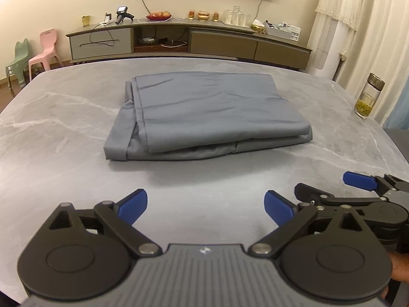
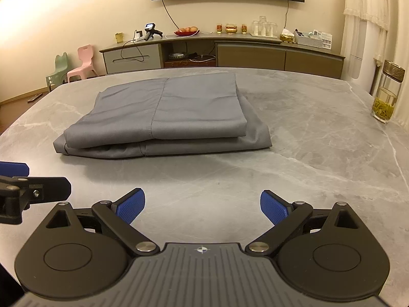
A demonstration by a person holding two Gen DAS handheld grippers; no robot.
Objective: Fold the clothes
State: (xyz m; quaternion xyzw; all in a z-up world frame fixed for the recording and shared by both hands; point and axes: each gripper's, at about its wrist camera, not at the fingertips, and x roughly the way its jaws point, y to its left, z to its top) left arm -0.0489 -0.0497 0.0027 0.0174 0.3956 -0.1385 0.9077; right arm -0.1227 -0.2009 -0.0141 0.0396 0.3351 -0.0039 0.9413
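Observation:
A grey garment (image 1: 204,117) lies folded into a flat rectangle in the middle of the marble table (image 1: 64,128); it also shows in the right wrist view (image 2: 163,117). My left gripper (image 1: 205,207) is open and empty, above the table in front of the garment's near edge. My right gripper (image 2: 202,208) is open and empty too, beside the left one and the same distance short of the garment. Part of the right gripper's fingers (image 1: 358,181) shows at the right of the left wrist view, and a left finger (image 2: 12,170) shows at the left of the right wrist view.
A glass jar (image 1: 368,97) with yellow-green contents stands near the table's right edge, also in the right wrist view (image 2: 386,97). Beyond the table are a long low cabinet (image 1: 189,41), two small plastic chairs (image 1: 43,48) and white curtains at the right.

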